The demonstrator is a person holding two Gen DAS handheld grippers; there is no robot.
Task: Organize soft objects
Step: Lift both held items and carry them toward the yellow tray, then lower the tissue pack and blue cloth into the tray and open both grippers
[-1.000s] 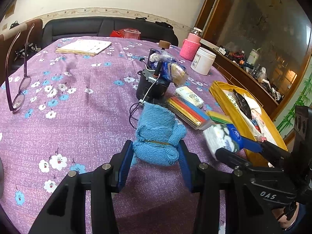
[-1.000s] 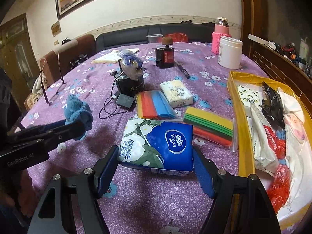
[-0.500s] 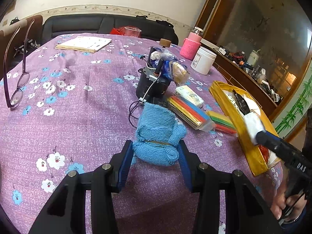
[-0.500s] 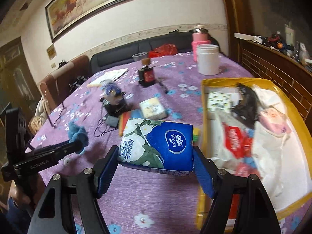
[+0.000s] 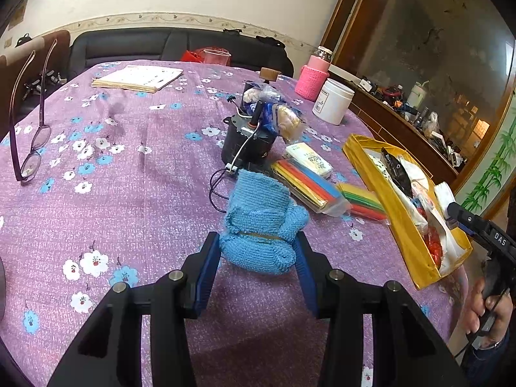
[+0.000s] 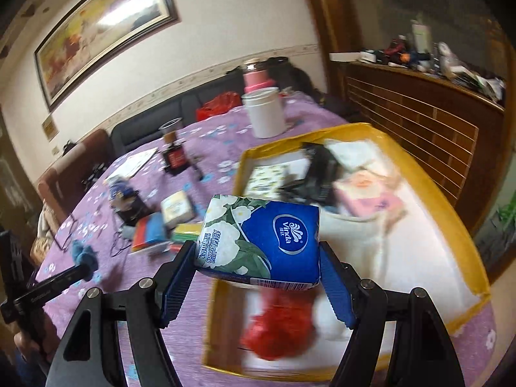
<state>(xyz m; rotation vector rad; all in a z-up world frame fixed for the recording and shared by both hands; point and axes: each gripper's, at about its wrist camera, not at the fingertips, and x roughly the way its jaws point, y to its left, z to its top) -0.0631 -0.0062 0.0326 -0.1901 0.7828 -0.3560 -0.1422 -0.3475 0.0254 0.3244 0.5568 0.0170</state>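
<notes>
My left tongs [image 5: 256, 258] are closed on the blue knitted cloth [image 5: 262, 225], tied with a rubber band, just above the purple flowered tablecloth [image 5: 129, 193]. To the right lies the yellow tray [image 5: 391, 213]; in it I see a black packet [image 5: 395, 171], white bags and something red. The right tongs [image 5: 451, 208] hold a white-ended pack over the tray's near end.

In the right view, my right tongs [image 6: 258, 266] stand wide, pads pressing both ends of the blue Vinda tissue pack [image 6: 261, 240], held above the yellow tray [image 6: 445, 222]. Inside it lie a patterned pack [image 6: 269, 177], a pink pack [image 6: 371, 193], and a blurred red thing [image 6: 277, 329].
</notes>
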